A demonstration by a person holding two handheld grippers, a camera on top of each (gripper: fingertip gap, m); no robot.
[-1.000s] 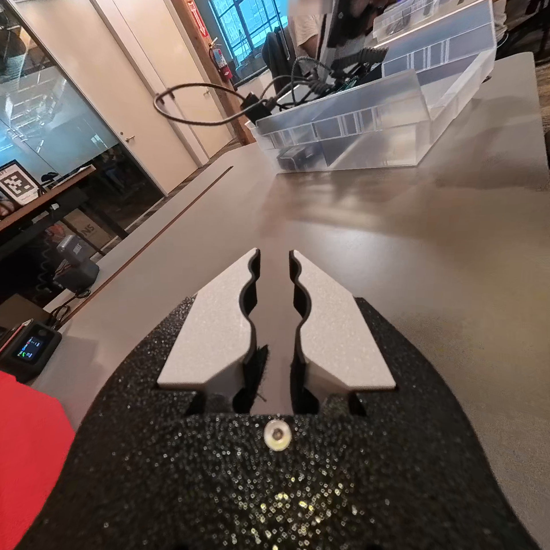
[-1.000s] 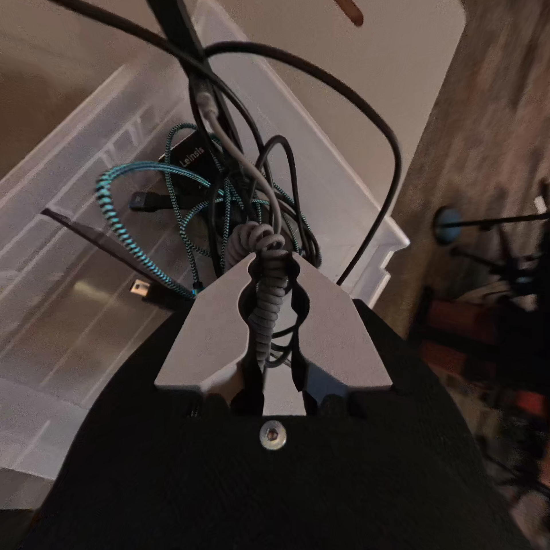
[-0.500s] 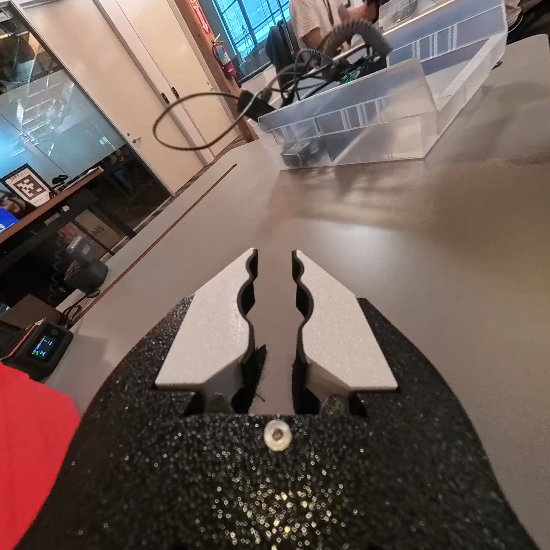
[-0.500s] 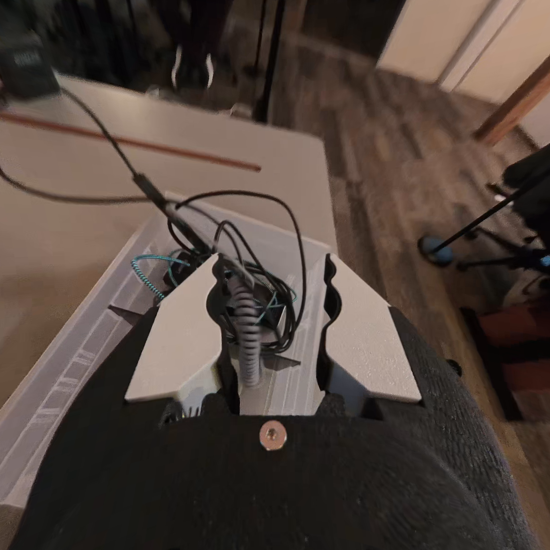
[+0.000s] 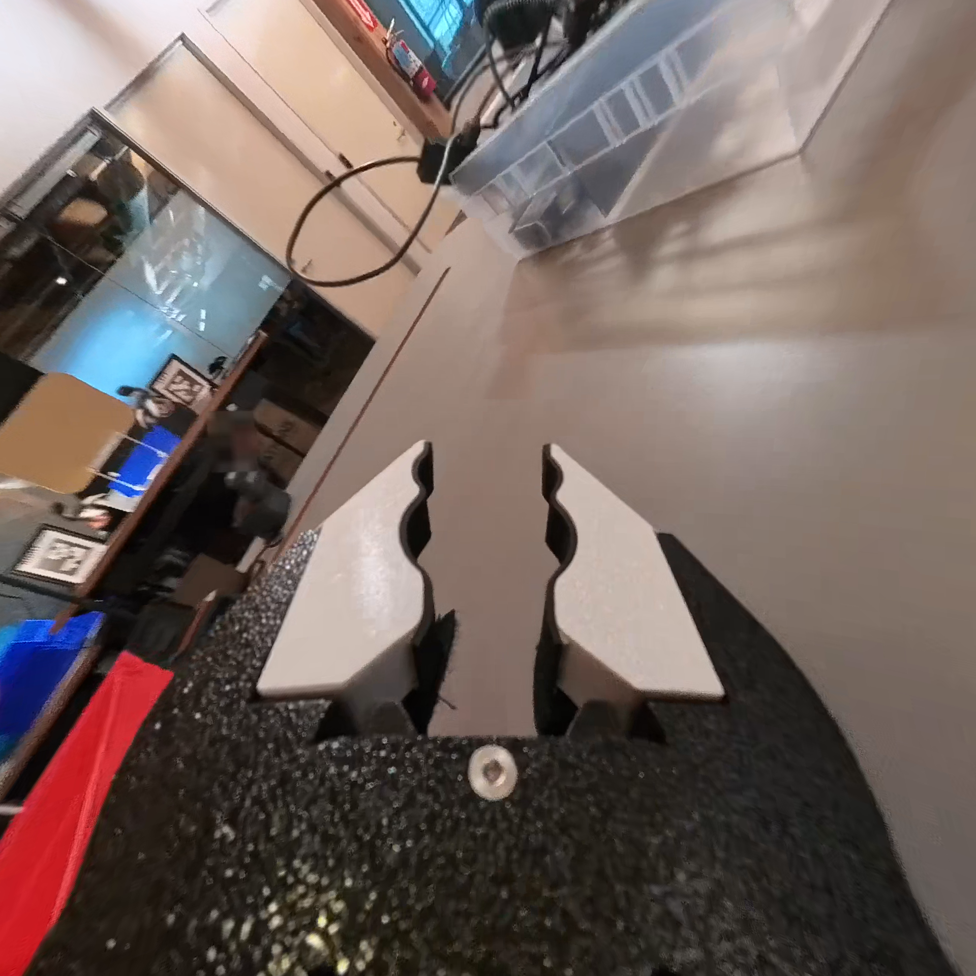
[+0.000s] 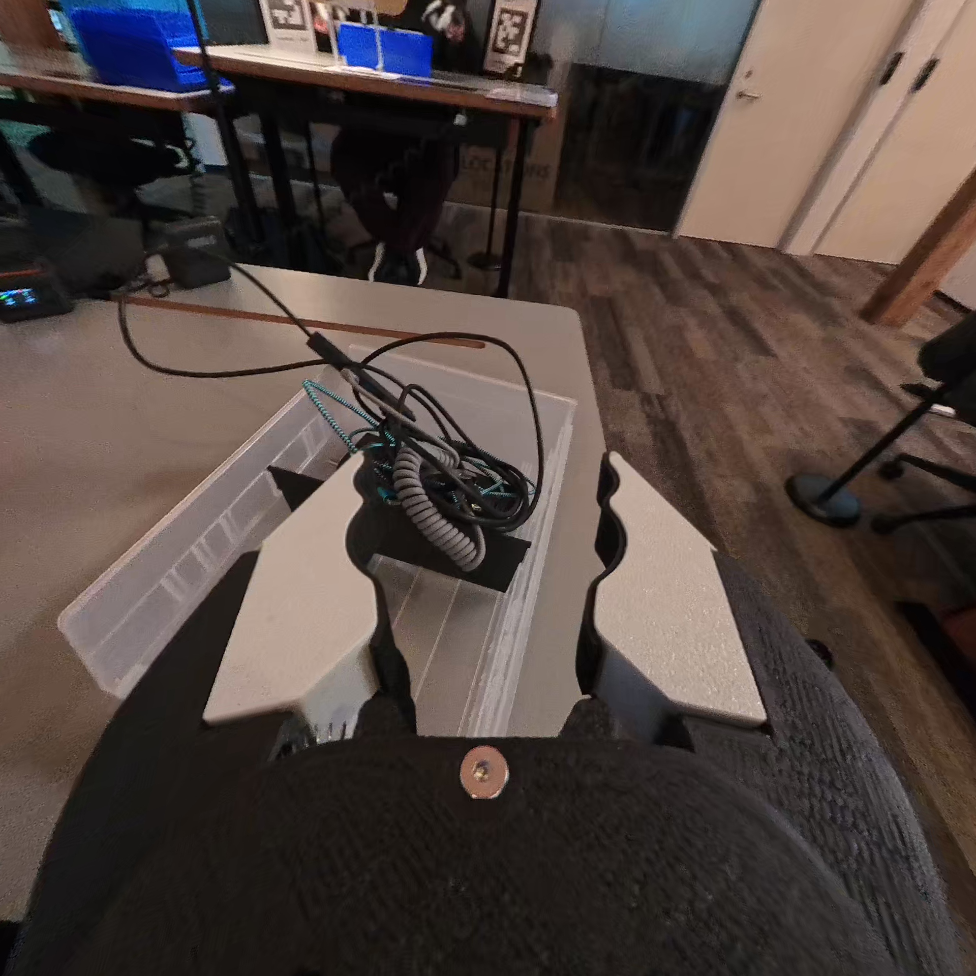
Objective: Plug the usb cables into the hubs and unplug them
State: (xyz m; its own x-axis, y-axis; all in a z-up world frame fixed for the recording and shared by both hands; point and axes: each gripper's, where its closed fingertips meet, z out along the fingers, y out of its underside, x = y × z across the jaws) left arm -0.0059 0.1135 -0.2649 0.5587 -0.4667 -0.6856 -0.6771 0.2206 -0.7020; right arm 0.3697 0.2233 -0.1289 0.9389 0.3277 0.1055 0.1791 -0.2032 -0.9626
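In the left wrist view, the far left is blurred background: a red cloth (image 5: 68, 781) cut off by the frame edge, and a wooden desk (image 5: 174, 465) with marker cards too smeared to read. The left gripper (image 5: 488, 459) sits low over the grey table (image 5: 739, 422), its 2 fingers apart with only bare tabletop between them, holding nothing. Further up and right, a black cable loop (image 5: 338, 222) hangs over the table edge from the clear plastic bin (image 5: 634, 127); the bin's far end and the cables inside it run out of the top of the frame.

In the right wrist view, a small black device with a lit screen (image 6: 26, 298) sits at the far left edge of the table, half cut off. The same black cable loop (image 6: 158, 354) trails from the bin (image 6: 174, 575) across the tabletop. Inside the bin lies the tangle of usb cables (image 6: 465, 475): a grey coiled cable (image 6: 433, 507), a teal braided cable (image 6: 327, 406) and thin black ones, heaped on a black divider (image 6: 475, 565). Any hubs are buried under the tangle and cannot be made out. The right gripper (image 6: 483, 470) hangs above the bin with its 2 fingers spread wide, empty, clear of the cables. To the right, wood flooring and a chair base (image 6: 824, 501) are partly cut off.
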